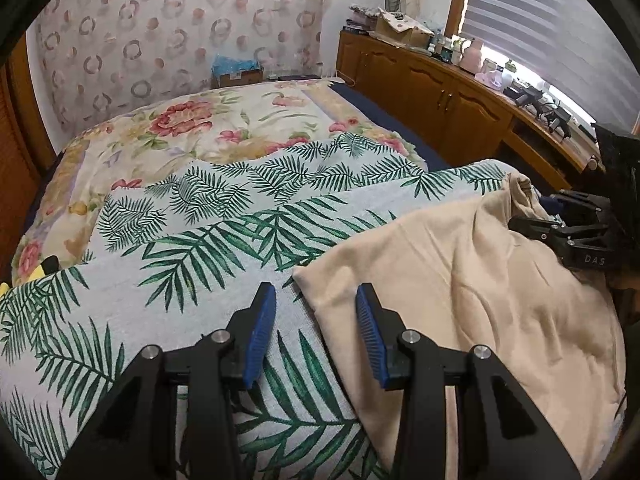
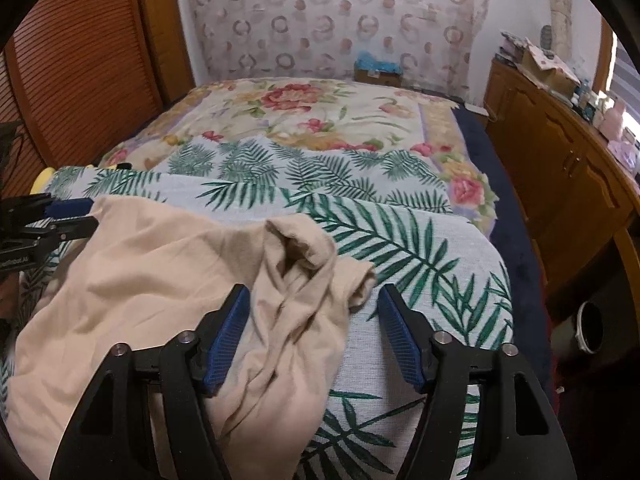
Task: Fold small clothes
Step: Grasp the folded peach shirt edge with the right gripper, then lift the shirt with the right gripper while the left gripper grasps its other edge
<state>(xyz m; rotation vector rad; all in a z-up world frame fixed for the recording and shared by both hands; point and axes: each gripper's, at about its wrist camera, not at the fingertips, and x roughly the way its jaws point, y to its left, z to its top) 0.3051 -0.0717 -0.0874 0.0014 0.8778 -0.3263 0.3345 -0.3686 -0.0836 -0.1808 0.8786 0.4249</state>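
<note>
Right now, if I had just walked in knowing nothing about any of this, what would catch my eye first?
Probably the beige garment, lying rumpled on a palm-leaf blanket at the near end of the bed. Two black grippers with blue fingers hover over it: the left gripper at its corner, the right gripper astride its bunched edge, both open. Behind lies a flowered quilt.

Appearing to be a bedroom in a home. Showing a bed (image 2: 476, 128) lying under a flowered quilt (image 1: 168, 136) and a palm-leaf cover (image 1: 224, 216). Standing beside it, a long wooden cabinet (image 1: 436, 92) carrying bottles and boxes below a window blind (image 1: 552, 20). Hanging behind, a curtain (image 2: 320, 20) printed with rings.
</note>
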